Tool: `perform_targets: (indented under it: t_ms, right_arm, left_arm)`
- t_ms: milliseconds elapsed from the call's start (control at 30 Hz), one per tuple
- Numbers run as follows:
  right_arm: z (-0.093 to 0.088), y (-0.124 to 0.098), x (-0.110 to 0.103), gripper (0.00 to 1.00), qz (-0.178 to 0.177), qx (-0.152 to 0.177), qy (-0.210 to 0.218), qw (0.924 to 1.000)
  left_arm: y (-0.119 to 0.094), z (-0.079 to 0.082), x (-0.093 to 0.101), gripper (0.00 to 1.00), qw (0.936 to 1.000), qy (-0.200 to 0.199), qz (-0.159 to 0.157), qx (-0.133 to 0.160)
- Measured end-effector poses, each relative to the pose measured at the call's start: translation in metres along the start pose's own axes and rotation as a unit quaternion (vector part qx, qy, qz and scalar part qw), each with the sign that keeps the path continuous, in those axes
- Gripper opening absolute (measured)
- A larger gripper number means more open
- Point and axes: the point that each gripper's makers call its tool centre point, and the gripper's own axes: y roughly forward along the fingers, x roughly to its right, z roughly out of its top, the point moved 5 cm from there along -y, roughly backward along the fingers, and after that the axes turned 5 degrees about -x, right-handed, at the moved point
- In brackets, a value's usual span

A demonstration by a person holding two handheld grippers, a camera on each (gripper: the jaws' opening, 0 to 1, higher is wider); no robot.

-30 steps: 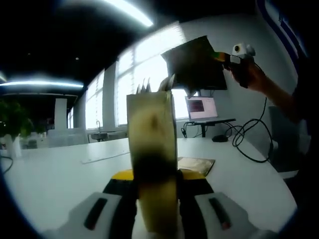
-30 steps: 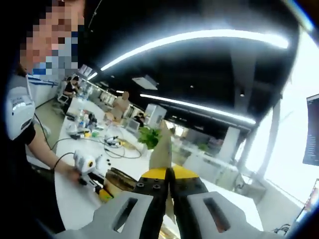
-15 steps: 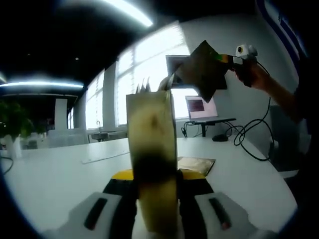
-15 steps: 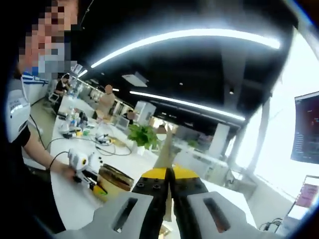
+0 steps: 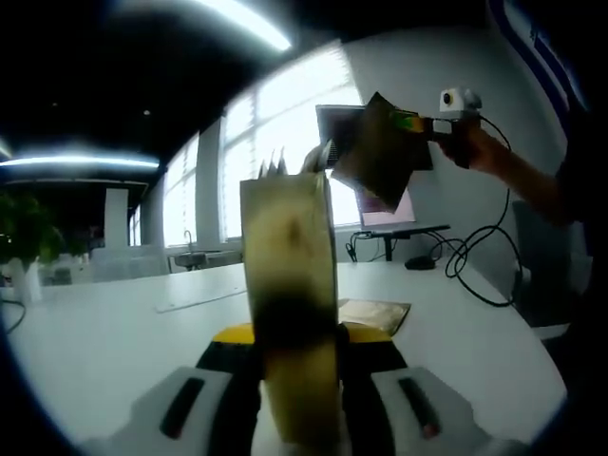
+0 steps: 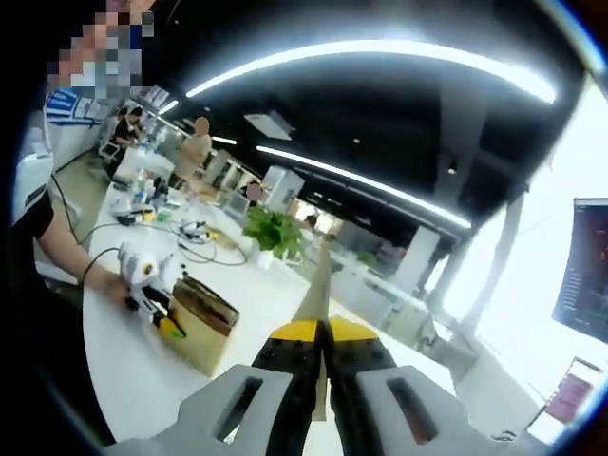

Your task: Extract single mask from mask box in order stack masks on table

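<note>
My left gripper point(image 5: 291, 372) is shut on the tall yellowish mask box point(image 5: 288, 249), which stands upright between its jaws above the white table point(image 5: 114, 332). One packaged mask point(image 5: 373, 314) lies flat on the table just behind the box. High at the right, a hand holds my right gripper point(image 5: 425, 121), shut on a dark flat mask point(image 5: 375, 152) that hangs tilted in the air. In the right gripper view that mask point(image 6: 321, 280) shows edge-on between the shut jaws of my right gripper point(image 6: 320, 334). At lower left there, the left gripper point(image 6: 152, 290) holds the box point(image 6: 204, 325).
A monitor and a lit laptop screen point(image 5: 385, 204) stand at the table's far right, with black cables point(image 5: 470, 266) trailing toward the edge. A thin flat sheet point(image 5: 199, 297) lies left of centre. Beyond the table are a plant point(image 6: 271, 231), cluttered desks and several people.
In the left gripper view the right gripper has carried the mask slightly left and turned it, so it hangs more tilted. The left gripper and box have stayed still.
</note>
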Motion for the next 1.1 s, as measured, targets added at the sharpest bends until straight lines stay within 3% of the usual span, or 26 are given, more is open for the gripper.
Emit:
perform_targets:
  t_ms: [333,800,1100]
  right_arm:
    - [-0.020,0.033,-0.004,0.00,0.019,-0.029,-0.061,0.9975]
    - [-0.048,0.084,-0.014,0.00,0.062,-0.056,-0.109,0.9906]
    - [-0.075,0.119,-0.028,0.00,0.117,-0.069,-0.170,0.9760]
  left_arm:
    - [0.000,0.000,-0.001,0.34,1.0000,0.000,0.000,0.000]
    - [0.000,0.000,-0.001,0.34,1.0000,0.000,0.000,0.000]
    - [0.000,-0.001,-0.003,0.34,1.0000,0.000,0.000,-0.001]
